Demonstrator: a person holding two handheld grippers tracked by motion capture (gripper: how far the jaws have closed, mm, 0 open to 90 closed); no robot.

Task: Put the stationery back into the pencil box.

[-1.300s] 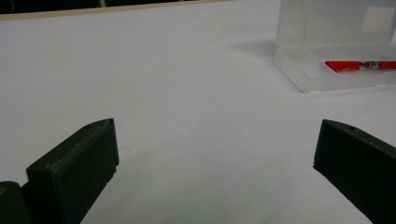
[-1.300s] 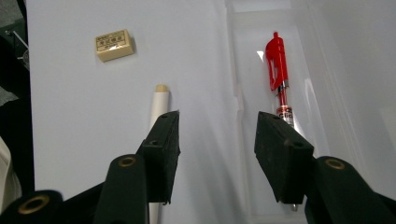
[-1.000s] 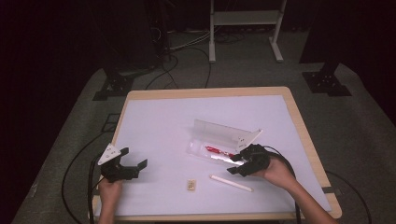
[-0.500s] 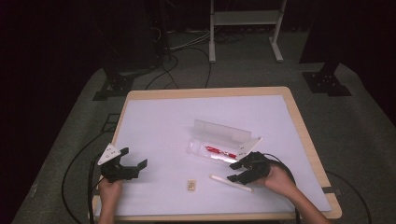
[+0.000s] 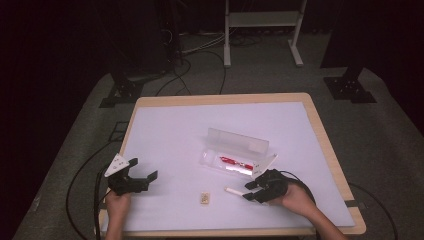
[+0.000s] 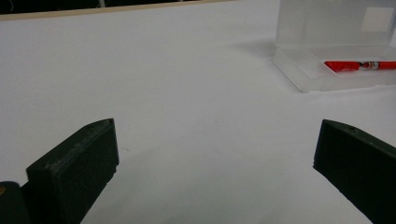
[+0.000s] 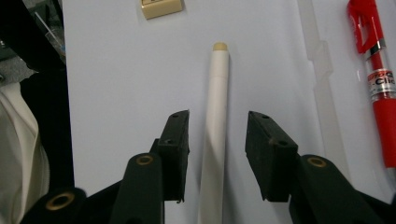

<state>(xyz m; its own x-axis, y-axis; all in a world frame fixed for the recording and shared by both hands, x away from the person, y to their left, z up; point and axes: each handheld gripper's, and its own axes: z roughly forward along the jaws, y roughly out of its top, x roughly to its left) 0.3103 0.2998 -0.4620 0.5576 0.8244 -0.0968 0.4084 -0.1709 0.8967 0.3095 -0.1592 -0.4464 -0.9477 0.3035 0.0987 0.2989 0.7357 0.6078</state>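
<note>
Matt white pen (image 7: 216, 116), glossy clear plastic case (image 5: 235, 152), wood-edged table (image 5: 322, 145).

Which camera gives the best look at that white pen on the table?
The right gripper view: the white pen runs up between the open jaws, tan tip clear. The high view shows just a short white stub poking out beside the right gripper.
</note>
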